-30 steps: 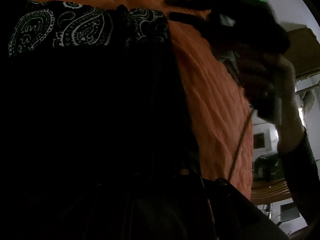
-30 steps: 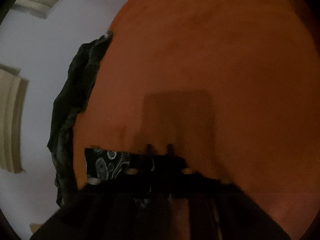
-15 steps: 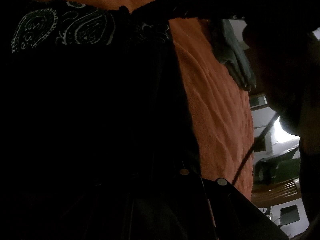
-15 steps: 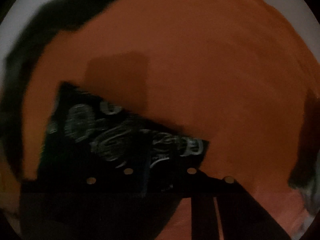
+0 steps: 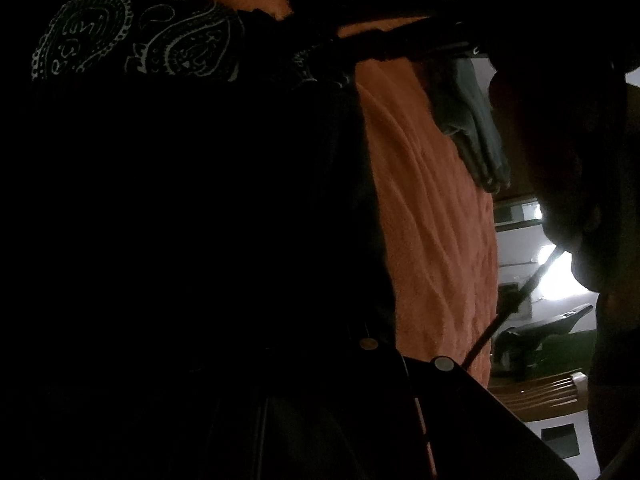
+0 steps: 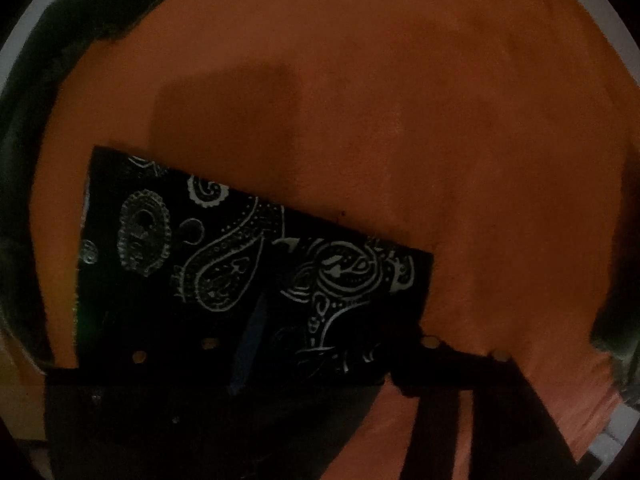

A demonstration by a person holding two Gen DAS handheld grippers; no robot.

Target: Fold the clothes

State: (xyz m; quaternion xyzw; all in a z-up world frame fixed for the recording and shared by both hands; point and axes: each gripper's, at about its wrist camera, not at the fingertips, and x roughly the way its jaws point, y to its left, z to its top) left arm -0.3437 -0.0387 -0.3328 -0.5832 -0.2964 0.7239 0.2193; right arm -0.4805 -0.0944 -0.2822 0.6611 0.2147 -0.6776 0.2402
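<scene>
1. Black paisley cloth (image 6: 256, 264) lies folded flat on the orange blanket (image 6: 400, 100); in the right wrist view it runs from 9 o'clock toward centre, its long edge slanting down to the right
2. Right gripper (image 6: 452, 364) points down at the cloth's right end, approx 5 o'clock; jaws are opening, too dark to tell whether cloth sits between them
3. Left wrist view: same cloth (image 5: 140, 40) fills top left, at 10-11 o'clock; everything below it is black shadow
4. Left gripper (image 5: 384, 356) sits at 6 o'clock, jaws all but closed; what it grips, if anything, can't be told in the dark
5. Right gripper's fingers (image 5: 400, 46) reach in from 1 o'clock to the cloth's upper right corner
6. Grey-green garment (image 5: 472, 128) lies on the blanket's far edge, approx 2 o'clock, apart from the cloth
7. Dark garment (image 6: 60, 40) drapes along the blanket edge at 10 o'clock in the right wrist view
</scene>
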